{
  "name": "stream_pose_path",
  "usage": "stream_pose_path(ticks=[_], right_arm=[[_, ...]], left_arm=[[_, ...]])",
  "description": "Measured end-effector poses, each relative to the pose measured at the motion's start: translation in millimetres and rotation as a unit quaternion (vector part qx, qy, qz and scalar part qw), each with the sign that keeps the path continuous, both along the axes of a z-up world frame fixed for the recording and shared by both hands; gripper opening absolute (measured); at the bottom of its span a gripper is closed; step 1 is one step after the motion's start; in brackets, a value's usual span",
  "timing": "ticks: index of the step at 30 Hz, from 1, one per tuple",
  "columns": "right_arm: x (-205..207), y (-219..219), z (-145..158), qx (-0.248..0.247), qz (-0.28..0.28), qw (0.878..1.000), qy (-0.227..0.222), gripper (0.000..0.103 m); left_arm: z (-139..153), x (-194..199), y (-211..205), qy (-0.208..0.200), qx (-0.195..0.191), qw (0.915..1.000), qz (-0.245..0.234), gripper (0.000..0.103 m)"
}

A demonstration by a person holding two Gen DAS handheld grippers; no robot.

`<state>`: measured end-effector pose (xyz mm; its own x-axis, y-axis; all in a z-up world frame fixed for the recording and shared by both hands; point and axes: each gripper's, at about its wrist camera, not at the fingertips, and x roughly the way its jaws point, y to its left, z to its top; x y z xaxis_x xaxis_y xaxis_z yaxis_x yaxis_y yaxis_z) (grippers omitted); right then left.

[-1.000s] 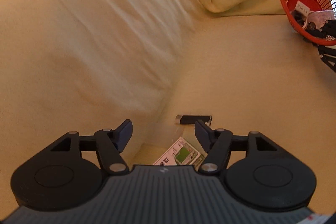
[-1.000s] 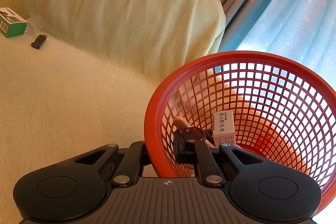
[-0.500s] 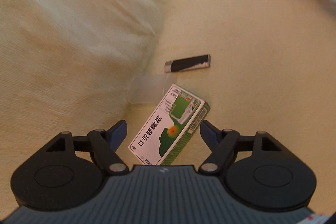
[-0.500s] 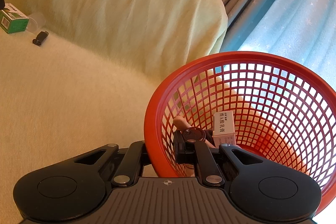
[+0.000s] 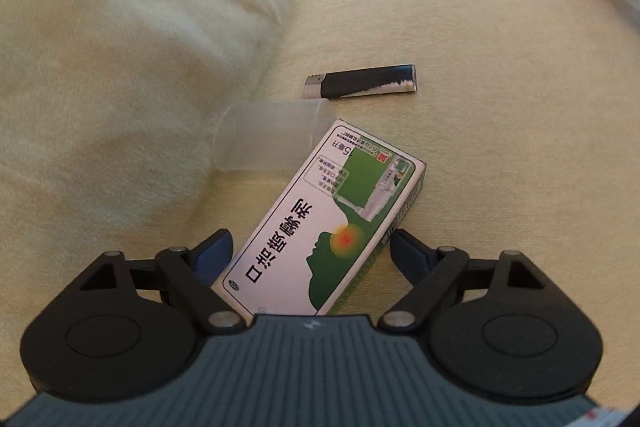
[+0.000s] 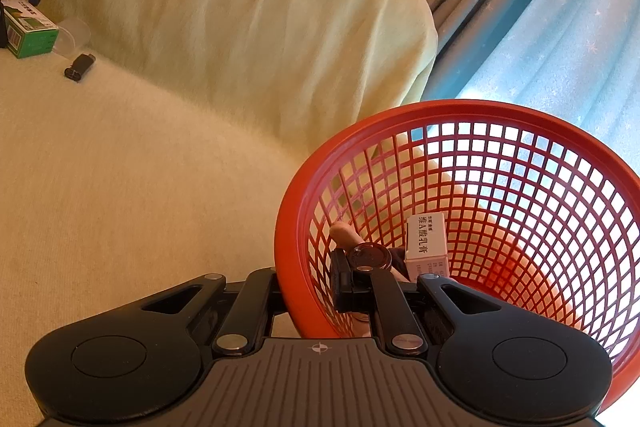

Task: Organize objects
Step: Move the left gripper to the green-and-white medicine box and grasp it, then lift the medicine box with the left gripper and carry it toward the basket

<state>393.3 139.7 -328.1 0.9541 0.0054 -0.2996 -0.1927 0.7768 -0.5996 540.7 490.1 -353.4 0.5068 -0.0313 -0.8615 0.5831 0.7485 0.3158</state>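
Box (image 5: 320,223), green and white with printed text, lies flat on the sofa seat (image 5: 500,67) close to where the seat meets the back cushion (image 5: 120,27). Its near end sits between the fingers of the left gripper (image 5: 310,253), its far end pointing away and to the right, so the long axis runs diagonally to the gripper's line rather than along it. Left jaws spread wide: left pad just beside or touching the box's near left edge (cannot tell which), right pad a little clear of the right long edge. No grip yet. Judgement: closing now would pinch the box across its short width but skewed; a slight twist to square the fingers to the long edges would give a cleaner hold. Clear cup (image 5: 268,135) lies on its side, touching the box's far left corner. Lighter (image 5: 362,85), black and silver, lies crosswise just beyond, apart from both. Right gripper (image 6: 308,287) is well away toward the other end of the seat, clamped on the rim of the red basket (image 6: 520,131), one finger outside the wall, one inside. Basket already holds a white box (image 6: 426,241) and a few smaller items, not identifiable. Left gripper is clearly nearer the box.
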Motion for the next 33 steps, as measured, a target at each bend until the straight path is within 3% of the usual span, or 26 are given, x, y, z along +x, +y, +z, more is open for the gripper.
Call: stream_pose_path(ticks=[8,14,21,25,27,30,33], right_arm=[[-1,0,2,0.002,-0.002,1.000,0.004,0.007],[-6,-6,13,0.021,-0.002,1.000,-0.002,0.006],[-8,-6,4,0.007,0.012,1.000,-0.004,0.006],[-8,-7,5,0.007,0.012,1.000,-0.005,0.006],[-8,-7,5,0.007,0.013,1.000,-0.005,0.006],[-8,-8,5,0.008,0.014,1.000,-0.004,0.006],[-8,-7,5,0.009,0.013,1.000,-0.005,0.006]], left_arm=[[16,-26,-4,0.034,-0.031,0.9986,0.026,0.055],[9,-37,-10,0.026,-0.045,0.9980,0.037,0.056],[4,-38,-14,0.011,-0.044,0.9973,0.058,0.055],[5,-44,-22,-0.007,-0.011,0.9990,0.043,0.053],[6,-51,-29,-0.023,0.026,0.9992,0.021,0.053],[10,-63,-42,-0.053,0.084,0.9948,-0.022,0.053],[19,-70,-50,-0.075,0.103,0.9909,-0.044,0.052]])
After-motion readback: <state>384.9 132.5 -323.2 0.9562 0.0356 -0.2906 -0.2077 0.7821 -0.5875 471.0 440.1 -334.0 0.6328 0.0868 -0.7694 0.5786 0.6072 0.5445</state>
